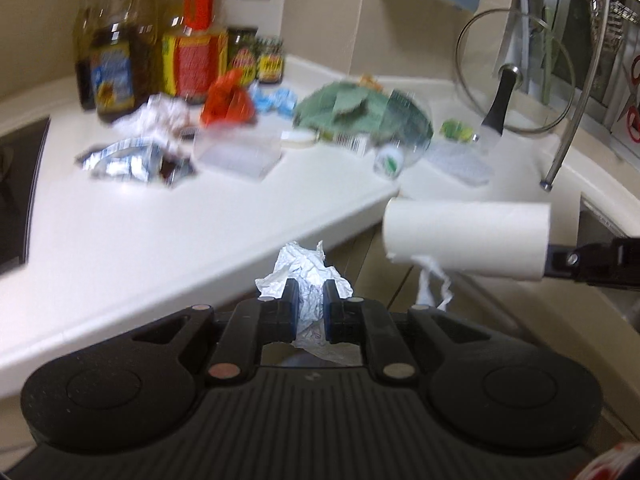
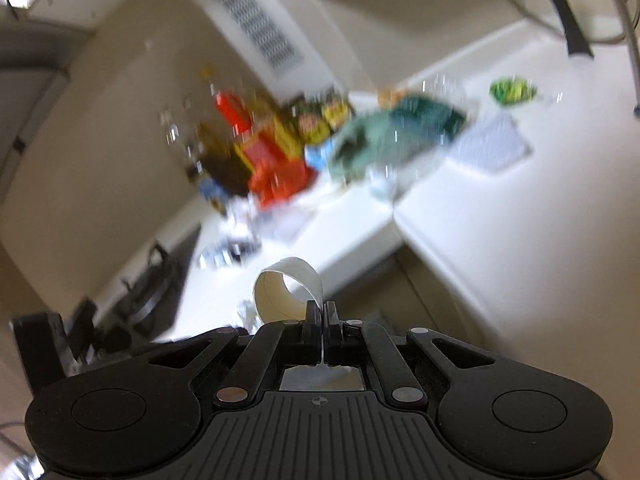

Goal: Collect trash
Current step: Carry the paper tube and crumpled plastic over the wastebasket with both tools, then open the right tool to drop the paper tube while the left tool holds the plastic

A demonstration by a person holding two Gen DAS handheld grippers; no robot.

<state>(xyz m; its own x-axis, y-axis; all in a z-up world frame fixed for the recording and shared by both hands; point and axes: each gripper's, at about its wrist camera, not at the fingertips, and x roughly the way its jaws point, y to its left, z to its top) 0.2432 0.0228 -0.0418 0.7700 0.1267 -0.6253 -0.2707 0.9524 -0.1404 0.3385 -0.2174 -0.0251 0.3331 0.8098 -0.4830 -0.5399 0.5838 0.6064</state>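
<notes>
Nearest my left lens: the black ribbed body of my left gripper (image 1: pixel 311 300), its blue-faced pads pinched narrow on a crumpled wad of white paper (image 1: pixel 308 280), creased and sharp-edged, sticking out above and below the pads. The wad hangs just off the front edge of the glossy white countertop (image 1: pixel 168 220).

Right gripper (image 2: pixel 321 312): jaws clamped fully together on the thin wall of a white cardboard tube (image 2: pixel 286 292), smooth and cylindrical. From the right wrist I look into its hollow end; from the left wrist I see its full length, lying level, a torn paper shred dangling from one end. It also sits just off the countertop's front edge, beside the wad.

On the countertop, toward the back wall, blurred:
- a crinkled silver foil wrapper (image 1: pixel 128 160), torn open, nearest the front
- a crumpled white tissue (image 1: pixel 160 118) behind the foil
- a bunched orange plastic bag (image 1: pixel 228 100)
- a clear, boxy plastic container (image 1: pixel 236 152)
- a flat green leafy heap (image 1: pixel 352 108)
- tall amber oil bottles (image 1: pixel 116 52) with colourful labels, against the wall
- a round glass pot lid (image 1: pixel 516 72) with black knob, propped upright at the far end.
</notes>
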